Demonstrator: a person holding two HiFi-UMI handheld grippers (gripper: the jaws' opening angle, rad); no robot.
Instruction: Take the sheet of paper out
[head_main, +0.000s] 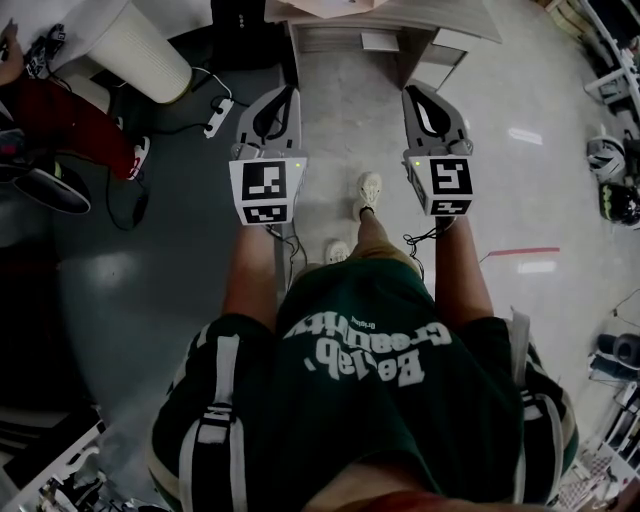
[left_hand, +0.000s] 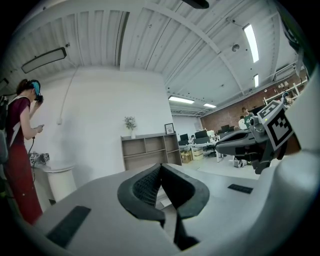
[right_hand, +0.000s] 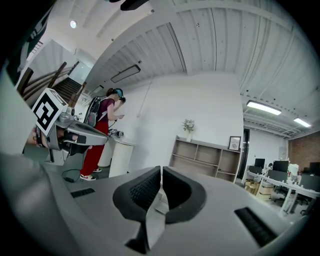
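Paper shows in no view, so the task looks not yet begun; it may lie in the shelf unit (left_hand: 150, 148) ahead, but I cannot tell. Facing that shelf unit, the left hand-held gripper (left_hand: 160, 167) and the right hand-held gripper (right_hand: 161, 170) each have their jaws pressed together, pinching nothing.
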